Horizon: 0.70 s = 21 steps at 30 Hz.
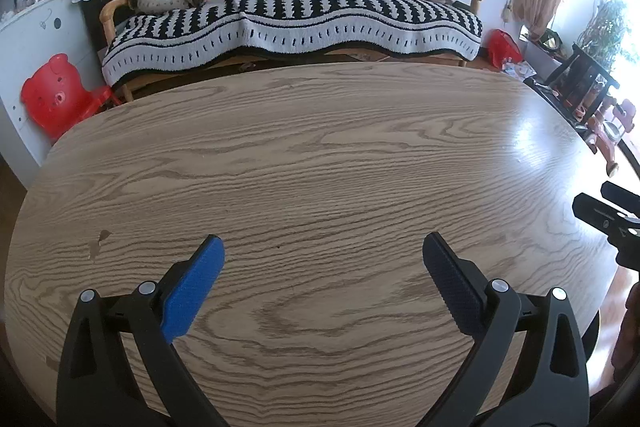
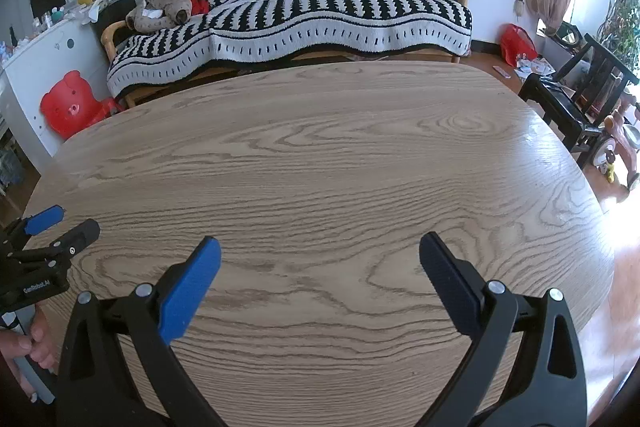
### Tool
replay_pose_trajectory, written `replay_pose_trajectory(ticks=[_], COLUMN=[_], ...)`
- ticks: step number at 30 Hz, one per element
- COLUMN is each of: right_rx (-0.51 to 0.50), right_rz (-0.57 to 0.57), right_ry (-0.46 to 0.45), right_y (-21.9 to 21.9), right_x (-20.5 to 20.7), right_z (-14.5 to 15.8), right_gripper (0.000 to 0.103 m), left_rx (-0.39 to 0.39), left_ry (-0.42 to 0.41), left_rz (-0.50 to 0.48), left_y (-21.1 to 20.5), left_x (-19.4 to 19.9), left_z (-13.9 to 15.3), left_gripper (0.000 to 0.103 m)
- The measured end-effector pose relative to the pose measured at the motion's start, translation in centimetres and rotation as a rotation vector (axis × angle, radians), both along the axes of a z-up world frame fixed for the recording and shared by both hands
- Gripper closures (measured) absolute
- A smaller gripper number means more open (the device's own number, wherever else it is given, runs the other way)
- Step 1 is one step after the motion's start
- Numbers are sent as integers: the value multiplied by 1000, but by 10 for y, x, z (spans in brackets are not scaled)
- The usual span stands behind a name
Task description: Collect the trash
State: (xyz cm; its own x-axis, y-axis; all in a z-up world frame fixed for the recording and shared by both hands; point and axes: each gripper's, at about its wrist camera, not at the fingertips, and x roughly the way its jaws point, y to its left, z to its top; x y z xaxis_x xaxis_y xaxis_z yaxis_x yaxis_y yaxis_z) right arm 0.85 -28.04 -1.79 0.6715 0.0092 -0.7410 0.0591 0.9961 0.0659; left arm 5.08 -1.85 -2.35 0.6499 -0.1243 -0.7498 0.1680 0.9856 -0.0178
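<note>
While you hold the left gripper (image 1: 323,247) low over the oval light-oak wood-grain table (image 1: 320,155), its left wrist view shows the blue-padded finger and the black-padded finger spread wide with nothing between them. Far beyond the table stands the wooden-armed sofa under a black-and-white striped blanket (image 1: 296,15), with a red bear-faced plastic chair (image 1: 56,95) at far left and a red plastic bag (image 1: 505,47) on the floor at far right. The black tips of your right gripper (image 1: 596,205) show at the right edge.

In the right wrist view, your right gripper (image 2: 320,247) also hangs over the table, its fingers set wide apart and gripping nothing. The left gripper's tips show at the near left edge, spread apart. No piece of trash is visible on the table in either view; scattered papers (image 2: 532,66) lie on the floor at far right, near the red bag.
</note>
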Motion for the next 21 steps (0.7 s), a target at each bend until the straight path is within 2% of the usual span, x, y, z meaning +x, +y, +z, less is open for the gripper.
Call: replay_pose_trajectory(ticks=[21], right_rx=[-1], right_rz=[-5], right_ry=[2], right_y=[-5], right_x=[-1], right_z=[0], right_gripper=[7], left_rx=[1], left_ry=[5], left_rz=[-1], left_y=[-5], left_x=[-4], left_z=[2], left_gripper=[7])
